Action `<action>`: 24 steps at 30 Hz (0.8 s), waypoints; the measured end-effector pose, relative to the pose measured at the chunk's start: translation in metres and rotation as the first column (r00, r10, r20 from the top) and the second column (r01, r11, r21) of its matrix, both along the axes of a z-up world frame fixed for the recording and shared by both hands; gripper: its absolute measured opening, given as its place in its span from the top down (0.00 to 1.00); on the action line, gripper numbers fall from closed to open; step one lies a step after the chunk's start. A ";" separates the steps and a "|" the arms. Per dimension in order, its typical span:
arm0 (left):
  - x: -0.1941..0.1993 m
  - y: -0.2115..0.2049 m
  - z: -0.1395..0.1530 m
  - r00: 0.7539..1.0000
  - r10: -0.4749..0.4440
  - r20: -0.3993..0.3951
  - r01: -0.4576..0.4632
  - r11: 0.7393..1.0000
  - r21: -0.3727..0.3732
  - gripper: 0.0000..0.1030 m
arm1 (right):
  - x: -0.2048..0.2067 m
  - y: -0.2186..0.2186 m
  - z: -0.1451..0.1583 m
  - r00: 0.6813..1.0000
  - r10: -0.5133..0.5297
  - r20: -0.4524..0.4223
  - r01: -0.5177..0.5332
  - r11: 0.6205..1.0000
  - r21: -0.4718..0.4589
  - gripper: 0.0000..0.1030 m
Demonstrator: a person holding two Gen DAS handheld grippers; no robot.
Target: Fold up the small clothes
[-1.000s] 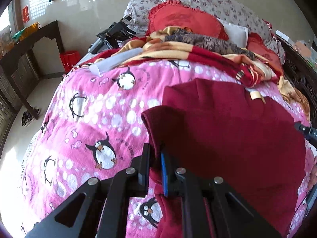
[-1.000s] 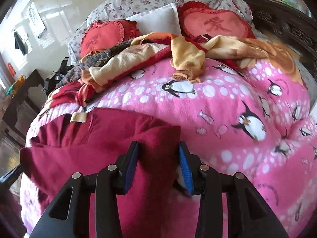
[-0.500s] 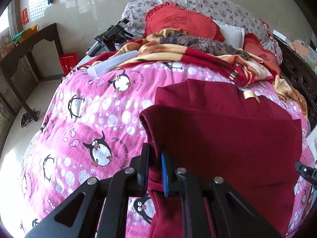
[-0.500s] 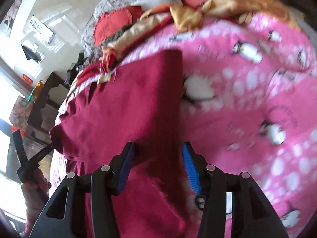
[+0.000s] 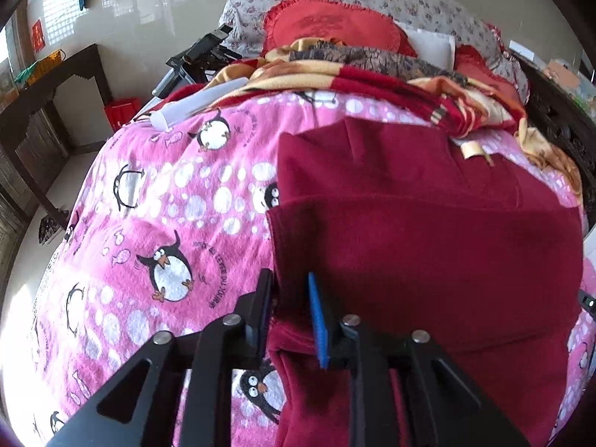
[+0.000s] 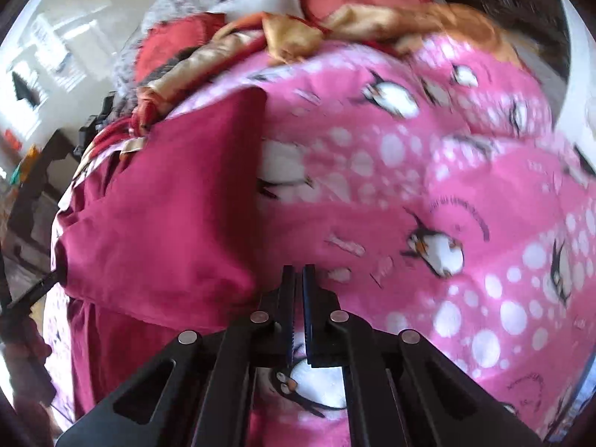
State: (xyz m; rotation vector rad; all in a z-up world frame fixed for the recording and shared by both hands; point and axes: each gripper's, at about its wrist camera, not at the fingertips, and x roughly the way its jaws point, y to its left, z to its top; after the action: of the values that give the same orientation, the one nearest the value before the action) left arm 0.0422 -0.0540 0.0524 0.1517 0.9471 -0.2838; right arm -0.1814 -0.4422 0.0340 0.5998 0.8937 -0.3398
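Garment (image 5: 428,246): lying folded on the pink blanket (image 5: 156,201).
Left gripper (image 5: 288,316): jaws just easing apart, narrow, garment edge between.
Right gripper (image 6: 298,305): just closing empty, garment at 9 o'clock.

Bed under pink penguin blanket (image 5: 156,201), dark wooden table (image 5: 48,89), pale glossy wall (image 5: 156,11)

You have one dark red garment (image 5: 428,253) at 3 o'clock in the left wrist view, lying on one pink penguin blanket (image 5: 156,201). At 12 o'clock you can count two red cushions (image 5: 331,26), one white pillow (image 5: 432,43) and one striped blanket (image 5: 372,74). You hold two grippers: the left gripper (image 5: 288,313) and the right gripper (image 6: 298,298).
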 end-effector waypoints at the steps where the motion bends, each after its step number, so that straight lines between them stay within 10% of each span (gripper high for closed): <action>1: 0.000 0.003 0.002 1.000 0.007 0.007 -0.007 1.000 -0.001 0.72 | -0.005 -0.001 0.007 0.999 -0.015 0.033 0.015 1.000 0.000 1.00; 7: 0.005 0.011 0.022 0.995 0.061 0.073 -0.057 0.996 -0.061 0.59 | 0.014 0.025 0.053 0.976 0.097 0.197 -0.084 0.994 -0.075 1.00; 15: 0.032 -0.013 -0.018 0.998 0.056 -0.002 -0.056 0.998 0.024 0.58 | 0.088 0.027 0.024 0.992 0.092 0.083 -0.076 0.981 -0.178 1.00; 24: 0.023 -0.007 -0.010 0.999 0.040 0.009 -0.040 0.999 0.002 0.57 | 0.052 0.031 0.045 0.991 0.106 0.083 -0.091 0.982 -0.168 1.00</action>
State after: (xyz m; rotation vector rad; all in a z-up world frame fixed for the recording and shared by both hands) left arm 0.0648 -0.0613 0.0423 0.1357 0.9402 -0.2449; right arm -0.1292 -0.4110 0.0790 0.4144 0.7959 -0.2905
